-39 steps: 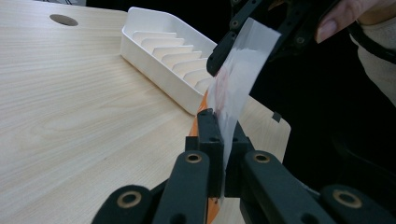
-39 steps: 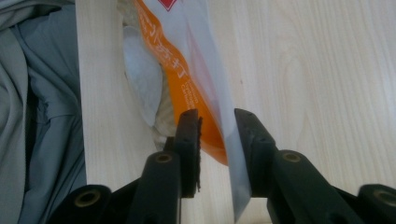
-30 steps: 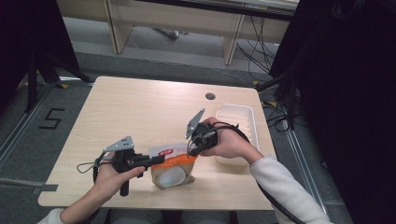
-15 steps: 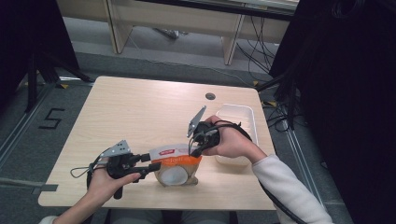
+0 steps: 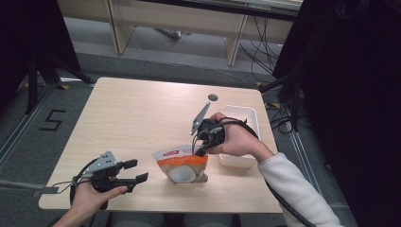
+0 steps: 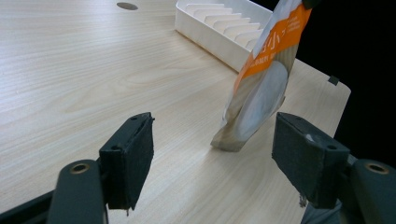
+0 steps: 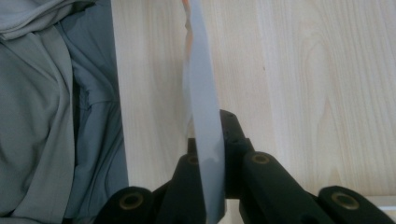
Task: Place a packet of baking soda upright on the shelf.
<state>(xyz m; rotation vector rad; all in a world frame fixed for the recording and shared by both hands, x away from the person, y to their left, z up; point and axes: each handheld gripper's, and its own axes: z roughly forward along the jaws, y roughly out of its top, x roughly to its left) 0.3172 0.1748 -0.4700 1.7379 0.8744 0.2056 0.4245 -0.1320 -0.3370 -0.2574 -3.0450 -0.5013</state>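
Two tools work at a pale wooden table (image 5: 142, 118) in the high view. The right tool (image 5: 201, 146), held in the person's right hand (image 5: 236, 139), pinches the top edge of an orange-and-white pouch (image 5: 182, 165) that stands on the table near its front edge, just beside a white tray (image 5: 246, 116) that lies at the table's right side. The left tool (image 5: 135, 171), in the left hand (image 5: 92, 198) near the table's front left corner, points toward the pouch but stands well apart from it; its jaws have just been opening and now gape with nothing between them. From the left gripper view, the left tool (image 6: 212, 168) shows its two black pads spread wide over bare table (image 6: 93, 70), and the pouch (image 6: 261, 93) rises beyond them, tilted, its bottom corner touching the wood, with the ribbed tray (image 6: 210, 32) behind it. From the right gripper view, the right tool (image 7: 210, 154) has its jaws pressed together on the pouch (image 7: 203, 93), seen edge-on as a thin pale sheet running up over the table (image 7: 303, 93); grey cloth (image 7: 51, 107) lies past the table's edge at the left.
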